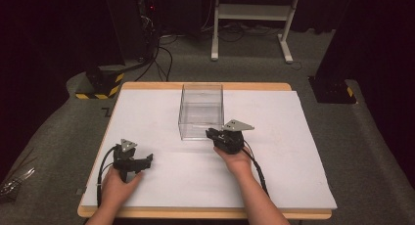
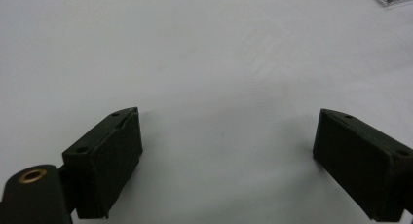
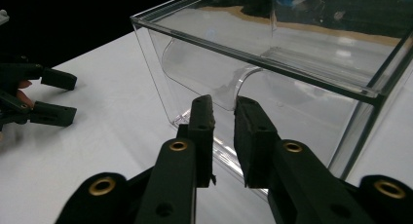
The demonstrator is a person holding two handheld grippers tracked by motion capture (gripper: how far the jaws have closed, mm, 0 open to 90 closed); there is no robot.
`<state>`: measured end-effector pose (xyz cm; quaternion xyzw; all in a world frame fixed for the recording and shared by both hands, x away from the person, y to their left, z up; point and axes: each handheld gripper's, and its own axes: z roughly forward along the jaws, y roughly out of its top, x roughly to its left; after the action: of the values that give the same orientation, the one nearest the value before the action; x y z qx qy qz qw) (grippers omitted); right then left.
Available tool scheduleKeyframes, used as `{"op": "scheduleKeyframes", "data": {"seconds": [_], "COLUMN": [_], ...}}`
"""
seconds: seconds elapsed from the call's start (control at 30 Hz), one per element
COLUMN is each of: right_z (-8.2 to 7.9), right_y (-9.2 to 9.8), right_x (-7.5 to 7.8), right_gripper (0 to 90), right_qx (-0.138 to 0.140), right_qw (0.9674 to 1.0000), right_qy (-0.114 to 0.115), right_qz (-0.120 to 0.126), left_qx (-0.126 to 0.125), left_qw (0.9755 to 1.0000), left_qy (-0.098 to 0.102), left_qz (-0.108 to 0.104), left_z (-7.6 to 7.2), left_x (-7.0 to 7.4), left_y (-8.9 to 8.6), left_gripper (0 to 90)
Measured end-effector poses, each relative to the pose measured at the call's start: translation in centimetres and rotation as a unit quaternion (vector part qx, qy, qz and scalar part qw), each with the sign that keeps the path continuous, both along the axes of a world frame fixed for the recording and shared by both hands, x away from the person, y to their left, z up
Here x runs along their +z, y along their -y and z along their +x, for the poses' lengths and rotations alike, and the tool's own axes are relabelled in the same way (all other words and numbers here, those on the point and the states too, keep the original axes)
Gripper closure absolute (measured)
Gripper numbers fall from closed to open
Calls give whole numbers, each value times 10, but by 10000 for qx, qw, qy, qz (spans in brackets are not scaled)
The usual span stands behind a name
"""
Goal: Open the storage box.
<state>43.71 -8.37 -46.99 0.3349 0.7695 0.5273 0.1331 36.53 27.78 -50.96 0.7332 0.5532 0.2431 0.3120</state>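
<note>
A worktop [image 1: 293, 151] covered by a white sheet, with a wooden edge exposed at the near and far sides, is seen from above on a grey carpeted floor [image 1: 58, 137]. Behind it, dark equipment, trailing cables [image 1: 161, 58] and the white legs of a frame [image 1: 254, 19] are visible; a yellow-and-black striped base [image 1: 100, 85] lies at the far left corner.

A clear plastic box [image 1: 201, 110], open at the top, stands upright on the sheet, toward the far side and near the middle.

The left tongs [image 1: 147, 161] are held low over the near-left part of the sheet, well apart from the box; in the left gripper view the jaws are spread wide with bare white surface between them.

The right tongs [image 3: 223, 118] are held at the near wall of the box, the jaws drawn narrow with a slim gap; whether anything is pinched cannot be told. A curved clear piece [image 3: 214, 78] is seen through the wall.
</note>
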Motion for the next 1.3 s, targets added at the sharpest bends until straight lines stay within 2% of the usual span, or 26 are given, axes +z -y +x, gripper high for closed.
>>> {"op": "scheduleKeyframes", "data": {"seconds": [0.17,0.3,0.43,0.63,0.87,1.3], "right_z": [5,7,9,9,8,-5], "right_y": [-1,-6,-11,-7,-4,1], "right_x": [-1,1,3,3,2,1], "right_gripper": [678,658,698,745,764,785], "right_qx": [-27,161,198,290,358,419], "right_qw": [10000,9998,9998,9996,9994,9991], "right_qy": [-34,-72,-16,-21,-7,54], "right_qz": [46,19,-13,-43,-16,14], "left_qx": [5,0,-1,-4,0,-6], "left_qw": [10000,10000,10000,10000,10000,10000], "left_qy": [4,-1,0,-3,3,8], "left_qz": [-8,-1,1,-2,-1,3], "left_z": [0,0,0,0,0,0], "left_x": [0,0,0,0,0,0], "left_y": [0,0,0,0,0,0], "left_gripper": [110,110,110,110,110,110]}}
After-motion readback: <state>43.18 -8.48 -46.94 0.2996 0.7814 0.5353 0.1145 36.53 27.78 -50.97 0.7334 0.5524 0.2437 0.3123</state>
